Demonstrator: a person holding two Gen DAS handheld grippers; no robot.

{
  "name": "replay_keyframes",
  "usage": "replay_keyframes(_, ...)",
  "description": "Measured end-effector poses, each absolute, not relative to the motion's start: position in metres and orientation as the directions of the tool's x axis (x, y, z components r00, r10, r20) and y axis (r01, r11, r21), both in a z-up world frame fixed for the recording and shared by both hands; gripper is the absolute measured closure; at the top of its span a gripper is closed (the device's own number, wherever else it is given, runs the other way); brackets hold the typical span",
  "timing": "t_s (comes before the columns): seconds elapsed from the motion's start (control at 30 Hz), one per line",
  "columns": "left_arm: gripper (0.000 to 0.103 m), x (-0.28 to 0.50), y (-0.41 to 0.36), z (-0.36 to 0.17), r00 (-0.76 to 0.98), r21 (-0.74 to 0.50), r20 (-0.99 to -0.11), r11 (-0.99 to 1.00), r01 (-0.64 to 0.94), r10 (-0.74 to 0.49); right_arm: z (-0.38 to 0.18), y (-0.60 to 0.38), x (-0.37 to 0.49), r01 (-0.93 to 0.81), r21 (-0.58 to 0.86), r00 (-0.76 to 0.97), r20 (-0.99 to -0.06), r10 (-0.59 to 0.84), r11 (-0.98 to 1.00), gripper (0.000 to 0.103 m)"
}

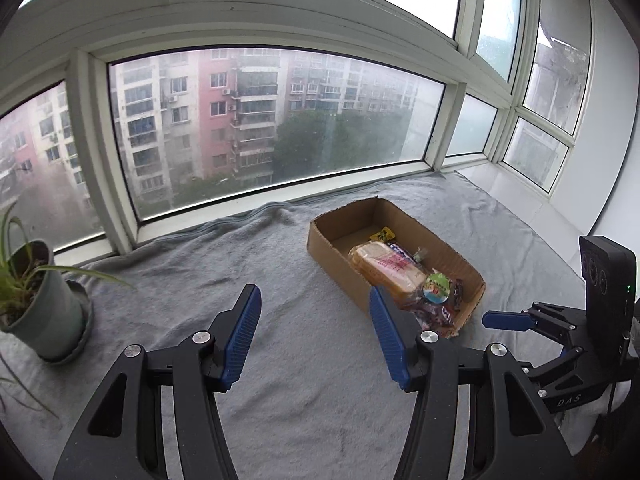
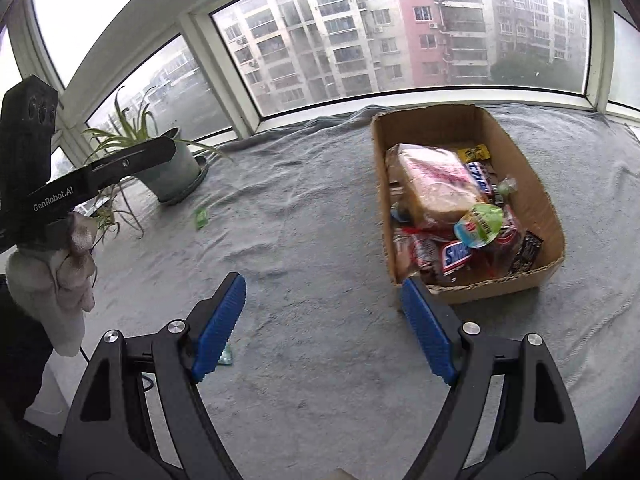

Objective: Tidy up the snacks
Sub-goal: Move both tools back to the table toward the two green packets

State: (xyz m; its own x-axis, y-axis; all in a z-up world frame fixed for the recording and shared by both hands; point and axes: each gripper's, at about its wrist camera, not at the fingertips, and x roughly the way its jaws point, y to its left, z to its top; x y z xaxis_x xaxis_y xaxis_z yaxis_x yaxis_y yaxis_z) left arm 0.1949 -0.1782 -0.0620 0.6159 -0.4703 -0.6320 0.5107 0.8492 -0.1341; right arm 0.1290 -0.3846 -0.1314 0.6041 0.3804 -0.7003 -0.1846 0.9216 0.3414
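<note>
My left claw stands half open over the grey blanket, gripping nothing. My right claw stands wider, jaws apart, also empty; its right finger overlaps the near corner of the cardboard box. The box holds the bread, chocolate bars and a jelly cup. A green sweet lies on the blanket near the plant pot.

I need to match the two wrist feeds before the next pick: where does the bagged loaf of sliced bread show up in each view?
Left wrist: the bagged loaf of bread lies right of centre, inside the cardboard box.
Right wrist: the bagged loaf of bread sits upper right, in the cardboard box.
Shared landmark: the potted plant, at the left of both views by the window.
</note>
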Motion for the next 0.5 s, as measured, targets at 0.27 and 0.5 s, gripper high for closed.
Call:
replay_keyframes(0.27,0.047,0.159,-0.076,-0.090,0.618,-0.192,-0.676,0.906,0.378,-0.401,-0.138,-0.333,0.105,-0.264,0.295,0.560,-0.728,0.395,0.918,0.020)
replay_keyframes(0.5,0.048,0.126,-0.003,-0.139,0.590,-0.260,-0.735,0.942,0.211,-0.335,-0.158,-0.295,0.084,-0.272,0.308,0.526,-0.745,0.409,0.912,0.021)
